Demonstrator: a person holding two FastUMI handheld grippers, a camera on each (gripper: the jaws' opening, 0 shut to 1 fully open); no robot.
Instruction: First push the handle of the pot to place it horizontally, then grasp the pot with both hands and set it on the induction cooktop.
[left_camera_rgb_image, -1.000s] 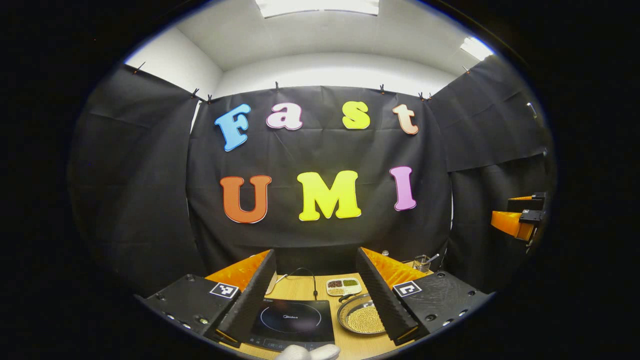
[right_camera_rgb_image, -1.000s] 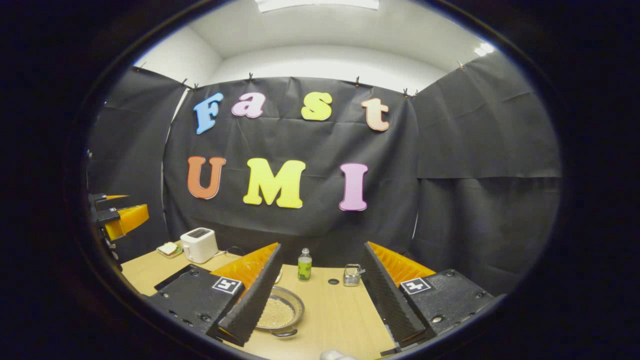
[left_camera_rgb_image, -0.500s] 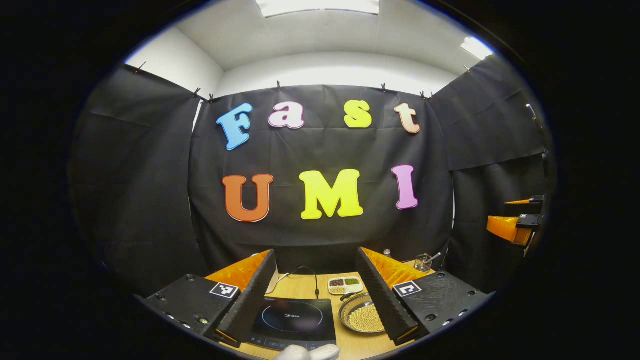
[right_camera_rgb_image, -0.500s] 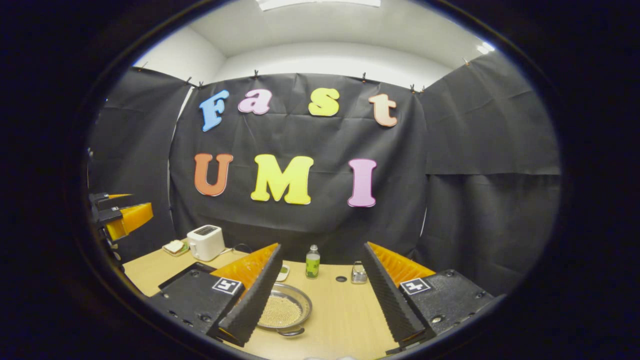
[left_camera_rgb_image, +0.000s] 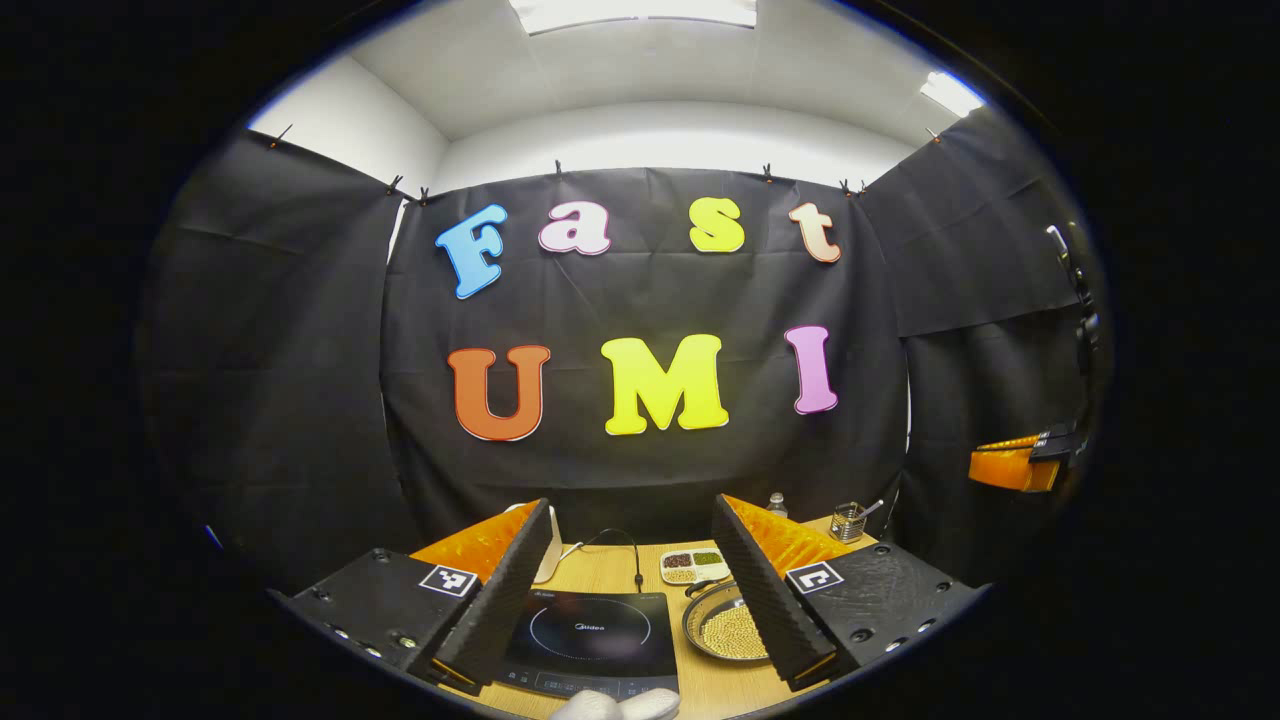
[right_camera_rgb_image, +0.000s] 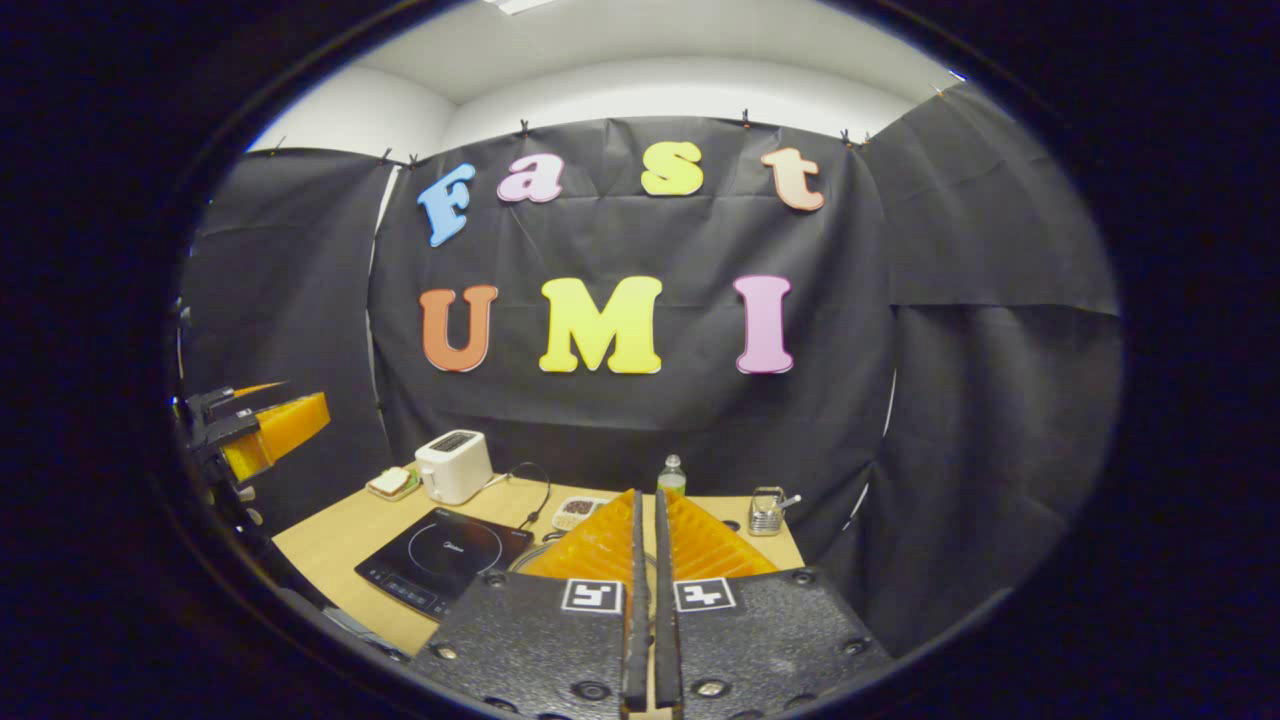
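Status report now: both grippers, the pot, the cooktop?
Left gripper open, above the table. Right gripper shut, holding nothing. Pot on the table beside the induction cooktop, not on it. Cooktop surface bare.

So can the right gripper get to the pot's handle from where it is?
Probably yes. The right gripper is shut and held above the table, with the pot just ahead of its tips. Nothing seems to block the way, though its own fingers hide the handle.
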